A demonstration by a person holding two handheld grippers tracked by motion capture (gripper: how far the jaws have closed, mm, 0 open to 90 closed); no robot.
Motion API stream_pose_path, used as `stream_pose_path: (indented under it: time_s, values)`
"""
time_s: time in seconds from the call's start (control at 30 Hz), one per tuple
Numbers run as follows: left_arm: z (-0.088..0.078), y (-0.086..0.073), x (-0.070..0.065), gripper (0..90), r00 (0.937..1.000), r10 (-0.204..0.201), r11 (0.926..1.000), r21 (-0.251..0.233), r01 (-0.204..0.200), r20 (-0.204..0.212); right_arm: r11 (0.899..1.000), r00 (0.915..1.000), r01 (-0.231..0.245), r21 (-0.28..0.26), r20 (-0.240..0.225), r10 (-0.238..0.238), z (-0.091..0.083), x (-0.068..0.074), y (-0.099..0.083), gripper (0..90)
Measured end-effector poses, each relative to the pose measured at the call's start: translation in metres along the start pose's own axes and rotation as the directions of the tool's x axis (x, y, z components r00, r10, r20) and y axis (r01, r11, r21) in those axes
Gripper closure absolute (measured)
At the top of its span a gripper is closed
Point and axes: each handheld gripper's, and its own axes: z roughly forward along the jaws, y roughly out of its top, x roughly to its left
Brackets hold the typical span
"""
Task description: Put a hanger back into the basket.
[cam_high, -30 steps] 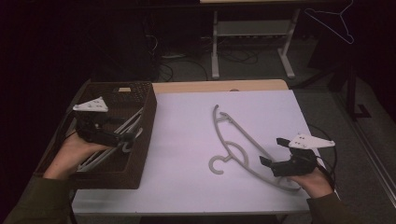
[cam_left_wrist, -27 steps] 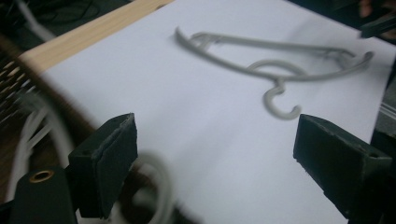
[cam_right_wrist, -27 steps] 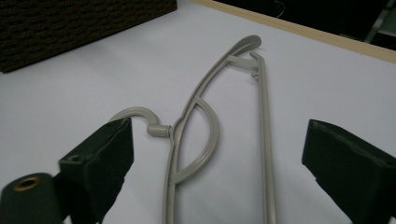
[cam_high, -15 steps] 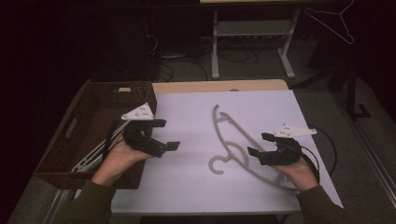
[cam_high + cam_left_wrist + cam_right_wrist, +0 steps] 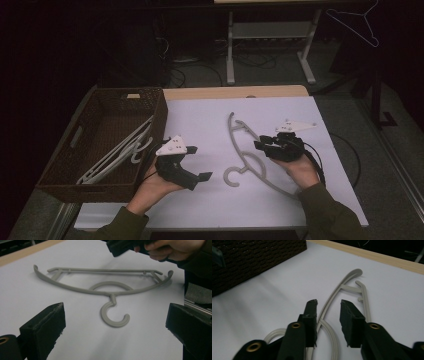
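Landmark: table (image 5: 210, 205), white sheet over the top, bare wood strip (image 5: 235, 93) along its far edge.
Light: dim; the tabletop is the one bright patch, the room around it sinks into dark.
Beyond the far edge: pale metal frame with a low shelf (image 5: 270, 31), two legs down to splayed feet.
Floor under that frame: grey, loose dark cables (image 5: 187, 70).
Upper right of table: thin wire hanger (image 5: 357, 24) against the dark.
Right of table: grey floor (image 5: 385, 175), pale strip running diagonally.
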Motion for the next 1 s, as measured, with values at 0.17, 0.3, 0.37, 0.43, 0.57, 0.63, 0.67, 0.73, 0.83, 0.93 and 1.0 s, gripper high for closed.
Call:
stream_pose_path:
  time_s: [0.17,0.3,0.37,0.43,0.57,0.63,0.67,0.73,0.83,0.93,1.0]
  values:
    - [0.001,-0.015,0.002,2.2,0.9998,-0.021,0.9998,-0.001,0.021,-0.002,1.000,0.9999,-0.003,0.020,0.011,0.002,0.025,-0.001,0.008,89.3]
    - [0.001,-0.024,0.004,2.2,0.9996,-0.027,0.9996,0.002,0.027,-0.005,0.998,0.9992,-0.014,0.055,0.037,0.012,0.049,-0.003,0.012,89.6]
    - [0.000,-0.025,0.004,2.2,0.9997,-0.024,0.9997,0.006,0.024,-0.011,0.998,0.9985,-0.010,0.067,0.054,0.006,0.063,-0.005,0.014,89.6]
    - [0.001,-0.026,0.005,2.2,0.9996,-0.027,0.9996,0.002,0.027,-0.009,0.997,0.9977,-0.023,0.079,0.066,0.018,0.077,-0.008,0.015,89.6]
    - [0.000,-0.028,0.008,2.2,0.9995,-0.028,0.9995,0.013,0.028,-0.014,0.991,0.9946,-0.040,0.127,0.100,0.027,0.106,-0.012,0.015,89.6]
    - [0.001,-0.028,0.009,2.2,0.9995,-0.028,0.9994,0.018,0.029,-0.013,0.988,0.9940,-0.033,0.148,0.108,0.017,0.119,-0.015,0.016,89.6]
    - [0.001,-0.029,0.009,2.2,0.9996,-0.025,0.9995,0.020,0.026,-0.014,0.986,0.9935,-0.035,0.160,0.113,0.017,0.124,-0.015,0.016,89.5]
    - [0.000,-0.029,0.009,2.2,0.9997,-0.021,0.9996,0.020,0.021,-0.014,0.983,0.9921,-0.041,0.177,0.124,0.019,0.132,-0.016,0.017,89.6]
    - [0.000,-0.029,0.009,2.2,0.9996,-0.025,0.9994,0.024,0.025,-0.016,0.981,0.9916,-0.043,0.192,0.128,0.019,0.139,-0.016,0.015,89.5]
    - [0.000,-0.029,0.010,2.2,0.9996,-0.023,0.9993,0.029,0.023,-0.019,0.976,0.9912,-0.038,0.215,0.132,0.010,0.143,-0.017,0.013,89.6]
    - [-0.001,-0.029,0.010,2.2,0.9995,-0.023,0.9993,0.030,0.023,-0.022,0.975,0.9919,-0.051,0.215,0.124,0.025,0.143,-0.018,0.011,89.6]
